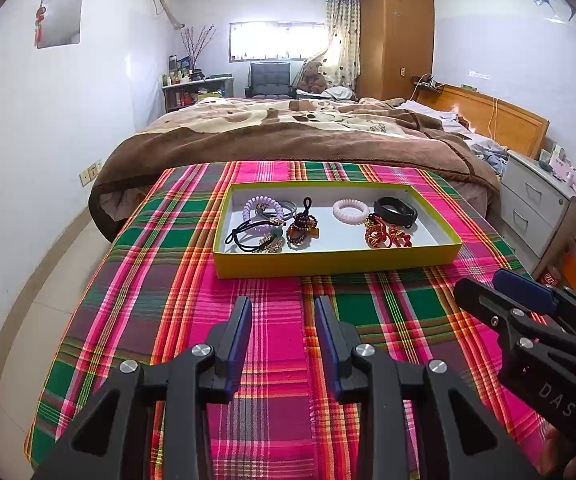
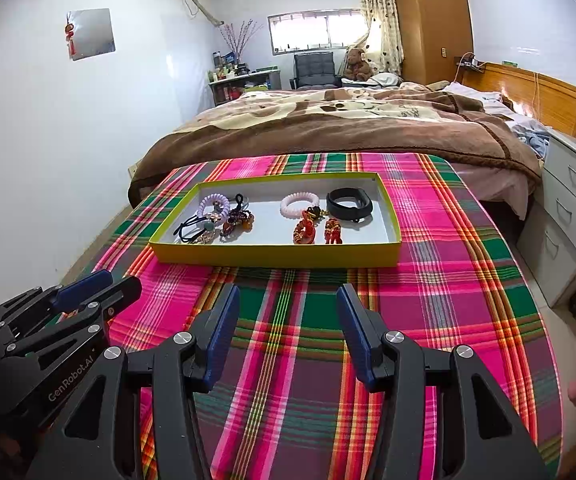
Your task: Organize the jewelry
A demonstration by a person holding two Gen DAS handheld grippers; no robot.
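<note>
A yellow tray (image 1: pixel 328 258) (image 2: pixel 272 257) with a white floor lies on the plaid table. Inside it, on the left, are a purple coil tie (image 1: pixel 257 205), black hair ties (image 1: pixel 248 236) and brown bead pieces (image 1: pixel 302 229). On the right are a pink coil tie (image 1: pixel 351 210), a black wristband (image 1: pixel 395 211) and red knot ornaments (image 1: pixel 386 236). My left gripper (image 1: pixel 283 312) is open and empty, hovering short of the tray. My right gripper (image 2: pixel 288 300) is open and empty, also short of the tray. Each gripper shows at the edge of the other's view.
The plaid cloth (image 1: pixel 272 320) covers the table. A bed with a brown blanket (image 1: pixel 288 128) stands just behind it. A white drawer unit (image 1: pixel 536 208) is on the right. A white wall is on the left.
</note>
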